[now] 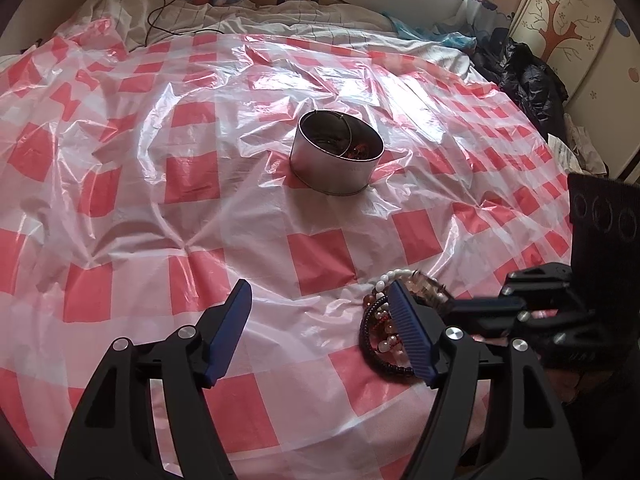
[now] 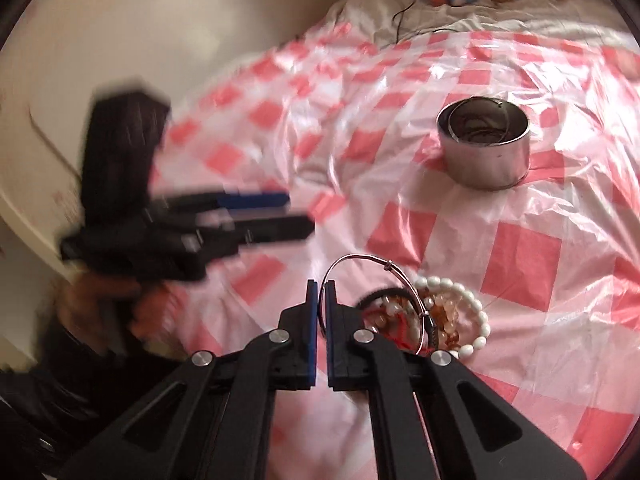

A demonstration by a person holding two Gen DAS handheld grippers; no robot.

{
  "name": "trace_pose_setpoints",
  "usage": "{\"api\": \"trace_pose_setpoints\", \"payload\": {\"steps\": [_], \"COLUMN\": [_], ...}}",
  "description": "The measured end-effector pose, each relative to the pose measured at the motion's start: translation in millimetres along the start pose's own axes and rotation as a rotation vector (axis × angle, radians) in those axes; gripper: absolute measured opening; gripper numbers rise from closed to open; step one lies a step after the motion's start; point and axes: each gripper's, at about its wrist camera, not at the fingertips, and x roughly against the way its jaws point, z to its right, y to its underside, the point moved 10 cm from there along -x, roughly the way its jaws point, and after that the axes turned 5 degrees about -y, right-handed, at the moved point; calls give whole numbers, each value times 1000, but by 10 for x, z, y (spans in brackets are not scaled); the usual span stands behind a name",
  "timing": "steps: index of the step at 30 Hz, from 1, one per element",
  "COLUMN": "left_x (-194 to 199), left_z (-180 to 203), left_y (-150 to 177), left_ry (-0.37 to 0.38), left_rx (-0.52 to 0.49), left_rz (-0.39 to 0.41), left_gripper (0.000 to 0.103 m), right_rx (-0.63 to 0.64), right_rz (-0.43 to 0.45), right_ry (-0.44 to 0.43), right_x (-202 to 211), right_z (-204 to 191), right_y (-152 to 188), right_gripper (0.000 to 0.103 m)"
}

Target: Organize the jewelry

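A round metal tin (image 1: 338, 156) with jewelry inside stands on the red-and-white checked plastic sheet (image 1: 160, 208); it also shows in the right wrist view (image 2: 486, 146). A pile of beaded bracelets (image 1: 384, 328) lies near me, also in the right wrist view (image 2: 452, 316). My left gripper (image 1: 320, 312) is open and empty, just left of the pile. My right gripper (image 2: 321, 289) is shut on a thin silver bangle (image 2: 360, 258) and holds it over the pile's left edge. The right gripper also shows in the left wrist view (image 1: 492, 312).
The sheet covers a bed with white bedding (image 1: 280, 20) at the far edge. A black cable (image 1: 160, 12) runs over the bedding. Dark clothes (image 1: 528, 76) and a painted wardrobe (image 1: 572, 32) are at the right. A pale wall (image 2: 120, 40) is at the left.
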Motion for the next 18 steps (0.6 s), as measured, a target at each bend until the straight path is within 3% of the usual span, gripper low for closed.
{"api": "trace_pose_setpoints", "payload": {"steps": [2, 5, 11, 15, 18], "left_x": [-3, 21, -18, -167, -282], "left_z": [70, 349, 952, 1033, 986], "left_y": [21, 80, 317, 405, 435], "left_ry": [3, 34, 15, 24, 20], "left_rx": [-41, -183, -519, -543, -534], "left_rz": [2, 21, 77, 52, 22], "left_gripper": [67, 67, 67, 66, 47], "right_rx": [-71, -143, -182, -191, -197], "right_rz": [78, 172, 216, 205, 209], "right_ry": [-67, -131, -139, -133, -136], "right_x": [159, 401, 575, 594, 635], "right_z": [28, 85, 160, 197, 212], "right_y": [-149, -326, -436, -429, -416], "right_gripper": [4, 4, 4, 4, 4]}}
